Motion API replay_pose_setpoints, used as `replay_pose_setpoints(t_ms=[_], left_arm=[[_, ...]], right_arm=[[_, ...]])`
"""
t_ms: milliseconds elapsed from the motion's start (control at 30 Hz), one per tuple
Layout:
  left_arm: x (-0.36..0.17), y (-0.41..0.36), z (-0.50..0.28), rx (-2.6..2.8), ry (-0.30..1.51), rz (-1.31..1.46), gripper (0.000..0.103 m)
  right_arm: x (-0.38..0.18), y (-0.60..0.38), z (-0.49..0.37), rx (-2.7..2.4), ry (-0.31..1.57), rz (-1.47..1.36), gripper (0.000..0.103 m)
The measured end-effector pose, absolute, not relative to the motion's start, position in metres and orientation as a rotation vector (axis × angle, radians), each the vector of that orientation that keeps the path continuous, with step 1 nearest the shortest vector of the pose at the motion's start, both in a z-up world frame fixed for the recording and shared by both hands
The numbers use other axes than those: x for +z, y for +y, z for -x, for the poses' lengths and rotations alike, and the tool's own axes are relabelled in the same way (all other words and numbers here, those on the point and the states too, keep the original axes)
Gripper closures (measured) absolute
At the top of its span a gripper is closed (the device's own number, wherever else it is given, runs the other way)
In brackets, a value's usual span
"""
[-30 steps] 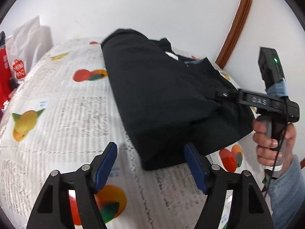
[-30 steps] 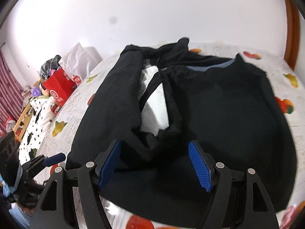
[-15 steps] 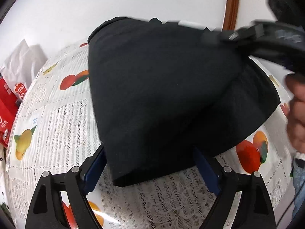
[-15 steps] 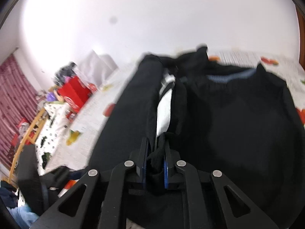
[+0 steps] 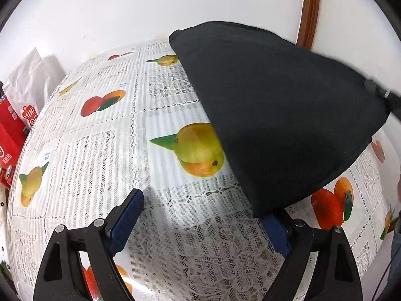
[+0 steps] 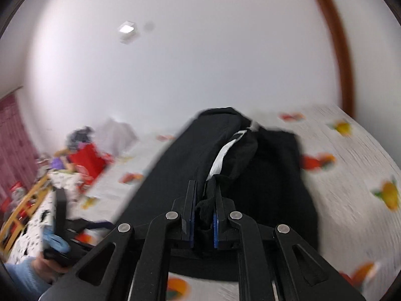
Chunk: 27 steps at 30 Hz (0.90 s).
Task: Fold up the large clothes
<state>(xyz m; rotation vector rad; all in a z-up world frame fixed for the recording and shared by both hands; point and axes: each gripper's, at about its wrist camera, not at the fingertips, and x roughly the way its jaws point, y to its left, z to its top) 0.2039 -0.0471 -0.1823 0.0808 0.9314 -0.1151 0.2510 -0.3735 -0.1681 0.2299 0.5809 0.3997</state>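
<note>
A large black garment (image 5: 280, 115) hangs as a tent over the fruit-print tablecloth (image 5: 105, 150), pulled up toward the right edge of the left wrist view. My right gripper (image 6: 203, 213) is shut on a bunched fold of that garment (image 6: 265, 175); a white inner strip (image 6: 223, 155) shows just beyond the pads. My left gripper (image 5: 200, 223) stands open low over the cloth with nothing between its fingers. The garment's lowest corner (image 5: 260, 205) overlaps its right finger (image 5: 275, 233). The left gripper (image 6: 57, 225) also shows at the lower left of the right wrist view, in a hand with a light blue sleeve.
A red bag (image 5: 12, 135) and a white bag (image 5: 27, 85) stand at the table's left end. A wooden frame (image 5: 308, 10) runs up the white wall behind. Beyond the table's left side sits a cluttered wooden chair (image 6: 27, 200).
My right gripper closed on the garment's fold and lifted it up and away. The garment rose off the cloth and uncovered more of it. My left gripper's fingers spread wider.
</note>
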Motion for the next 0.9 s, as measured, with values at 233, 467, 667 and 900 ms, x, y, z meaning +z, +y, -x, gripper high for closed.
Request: replay_pose_setpoints(t_ms=[233, 467, 667, 900], left_arm=[[-0.174, -0.056, -0.199, -0.174, 0.931, -0.040, 0.017], [-0.172, -0.085, -0.208, -0.236, 0.922, -0.069, 0.017], [-0.179, -0.098, -0.211, -0.182, 0.949, -0.115, 0.016], [-0.180, -0.099, -0.209, -0.169, 0.938, -0.099, 0.015]], right_arm=[[-0.196, -0.379, -0.265, 0.356, 0.679, -0.245, 0.075], [-0.200, -0.368, -0.292, 0.350, 0.749, -0.194, 0.045], [-0.177, -0.351, -0.297, 0.351, 0.707, -0.090, 0.092], [-0.135, -0.386, -0.261, 0.426, 0.450, -0.161, 0.094]])
